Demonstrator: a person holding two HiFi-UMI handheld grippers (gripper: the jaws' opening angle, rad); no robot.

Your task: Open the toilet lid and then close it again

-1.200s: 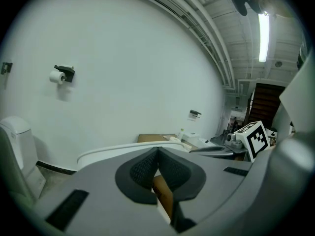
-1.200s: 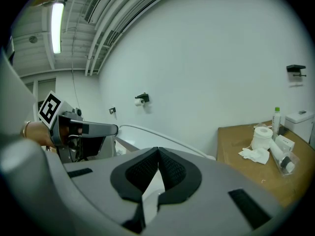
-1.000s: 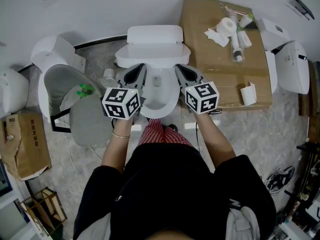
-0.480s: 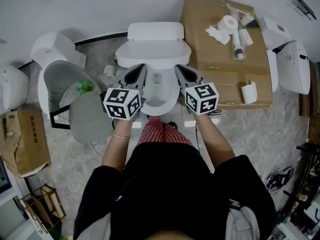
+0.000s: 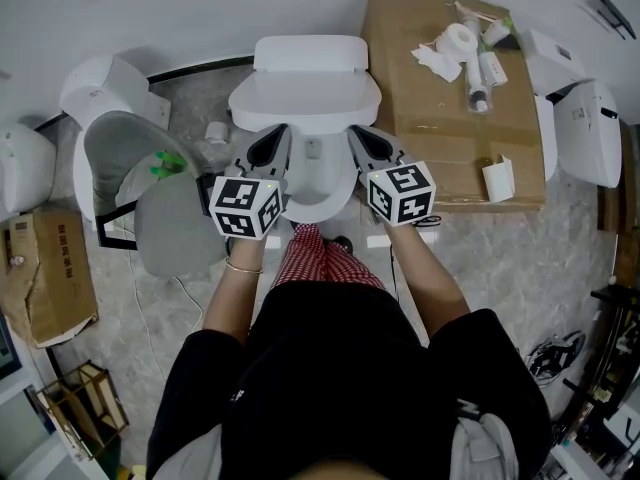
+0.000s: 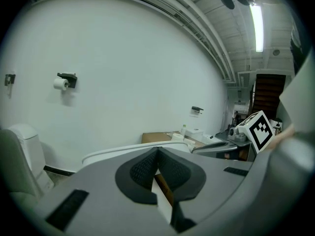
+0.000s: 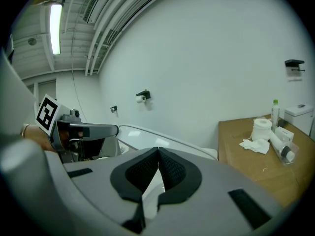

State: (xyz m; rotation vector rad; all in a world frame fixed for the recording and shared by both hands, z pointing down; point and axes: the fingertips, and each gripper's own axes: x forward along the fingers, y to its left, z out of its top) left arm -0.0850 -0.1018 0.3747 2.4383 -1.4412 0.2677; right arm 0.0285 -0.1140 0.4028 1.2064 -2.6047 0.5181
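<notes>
Both left gripper (image 5: 272, 140) and right gripper (image 5: 362, 138) show fingers closed, empty; the part-raised toilet lid (image 5: 305, 96), unclamped, could slip and slam.

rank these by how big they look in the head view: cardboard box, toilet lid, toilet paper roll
1. cardboard box, largest
2. toilet lid, tilted, so it looks shortened
3. toilet paper roll, clearly smallest
</notes>
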